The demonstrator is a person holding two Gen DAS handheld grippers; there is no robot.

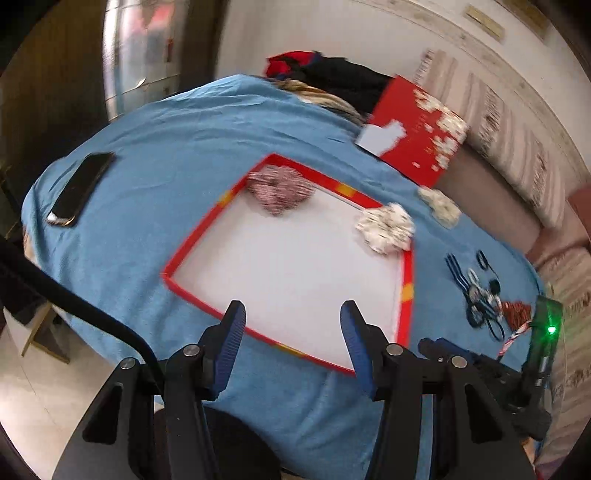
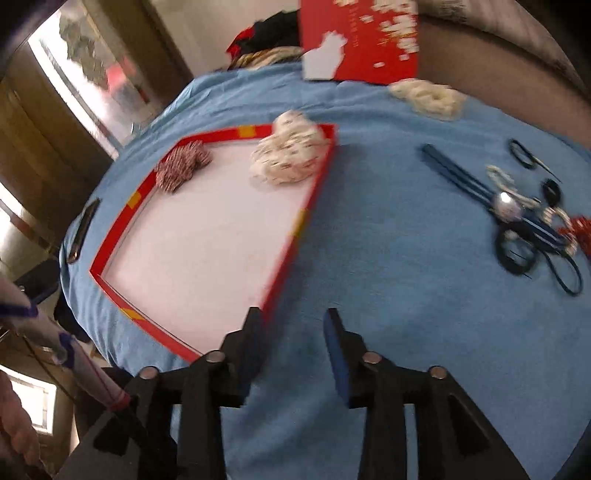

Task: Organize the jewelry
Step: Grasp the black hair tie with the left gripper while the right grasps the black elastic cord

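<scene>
A shallow red-rimmed box (image 1: 186, 242) (image 2: 110, 240) with a white floor lies on a blue cloth. Inside it a red-and-white scrunchie (image 1: 280, 192) (image 2: 181, 168) sits in a far corner. A cream patterned scrunchie (image 1: 386, 227) (image 2: 290, 151) rests on the other far corner, over the rim. Another cream scrunchie (image 1: 441, 205) (image 2: 430, 96) lies on the cloth beyond. A tangle of dark hair ties, blue bands and beads (image 1: 476, 291) (image 2: 524, 218) lies to the right. My left gripper (image 1: 293, 317) hangs open over the box's near edge, nothing in it. My right gripper (image 2: 293, 321) is open and empty beside the box's right rim.
A black phone (image 1: 79, 188) (image 2: 83, 229) lies on the cloth left of the box. A red lid with white flowers (image 1: 415, 127) (image 2: 360, 35) leans at the back against a sofa. Dark and red clothing (image 1: 332, 75) is piled behind. The right gripper's body (image 1: 517, 369) shows at the lower right.
</scene>
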